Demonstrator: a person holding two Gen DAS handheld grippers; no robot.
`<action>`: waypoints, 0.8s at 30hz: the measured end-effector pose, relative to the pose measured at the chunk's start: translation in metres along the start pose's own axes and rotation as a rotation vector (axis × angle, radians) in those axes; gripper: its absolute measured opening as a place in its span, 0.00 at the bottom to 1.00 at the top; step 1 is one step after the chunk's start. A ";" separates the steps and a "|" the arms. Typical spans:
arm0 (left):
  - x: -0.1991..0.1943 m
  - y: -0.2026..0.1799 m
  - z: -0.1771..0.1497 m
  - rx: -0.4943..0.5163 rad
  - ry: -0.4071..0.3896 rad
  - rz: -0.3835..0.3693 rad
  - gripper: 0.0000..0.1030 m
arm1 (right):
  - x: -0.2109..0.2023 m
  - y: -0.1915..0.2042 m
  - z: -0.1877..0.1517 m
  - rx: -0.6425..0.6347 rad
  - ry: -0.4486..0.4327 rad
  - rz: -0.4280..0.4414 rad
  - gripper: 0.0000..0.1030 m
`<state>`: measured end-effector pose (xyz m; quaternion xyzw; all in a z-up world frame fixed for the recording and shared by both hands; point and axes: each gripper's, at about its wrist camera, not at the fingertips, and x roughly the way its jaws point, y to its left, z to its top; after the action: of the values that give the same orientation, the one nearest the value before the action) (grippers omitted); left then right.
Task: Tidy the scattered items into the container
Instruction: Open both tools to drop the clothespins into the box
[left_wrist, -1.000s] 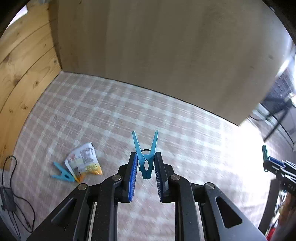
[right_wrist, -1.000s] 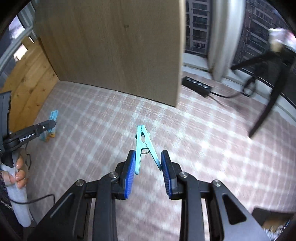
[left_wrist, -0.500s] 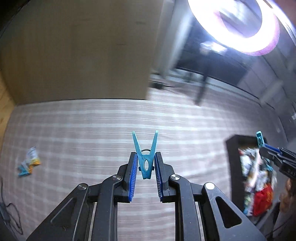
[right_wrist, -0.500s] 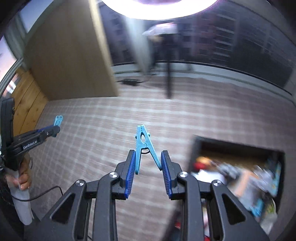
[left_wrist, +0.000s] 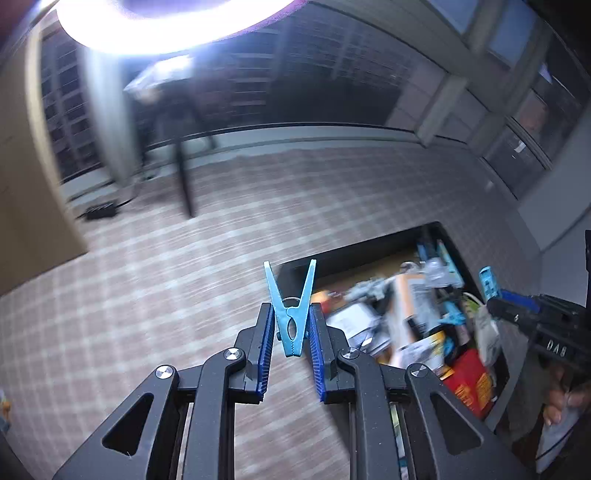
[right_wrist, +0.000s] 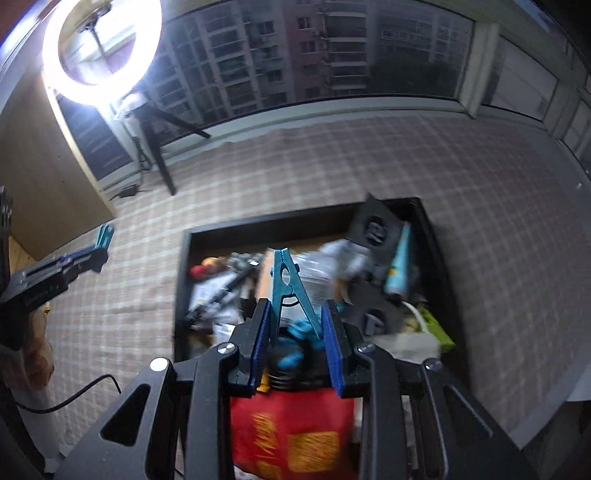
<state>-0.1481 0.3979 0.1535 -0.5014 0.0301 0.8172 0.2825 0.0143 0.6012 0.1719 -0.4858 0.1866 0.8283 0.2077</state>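
You hold two blue clothespins, both undelivered. Left gripper (left_wrist: 290, 332) clamped on left clothespin (left_wrist: 291, 317), short of container (left_wrist: 295, 266). Right gripper (right_wrist: 295, 325) clamped on right clothespin (right_wrist: 286, 284), above container (right_wrist: 183, 280), already crowded. Release remains.

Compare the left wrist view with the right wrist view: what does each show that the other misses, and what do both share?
Left only: the right gripper side-on, and the left gripper gripping its own blue clothespin.
Right only: apartment blocks outside, and the right gripper's clothespin above the box.
Both: the full black storage box, ring light, checked carpet.
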 end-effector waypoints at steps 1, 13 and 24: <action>0.007 -0.008 0.004 0.014 0.008 0.002 0.17 | 0.000 -0.004 -0.001 0.005 0.000 -0.004 0.26; 0.042 -0.044 0.026 0.094 0.045 -0.030 0.53 | 0.003 -0.027 -0.002 0.051 -0.012 -0.061 0.38; 0.028 -0.009 0.026 0.045 0.009 0.027 0.52 | 0.005 -0.018 0.005 0.046 -0.017 -0.042 0.50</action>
<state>-0.1739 0.4265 0.1455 -0.4980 0.0565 0.8180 0.2822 0.0183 0.6192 0.1680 -0.4775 0.1935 0.8235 0.2375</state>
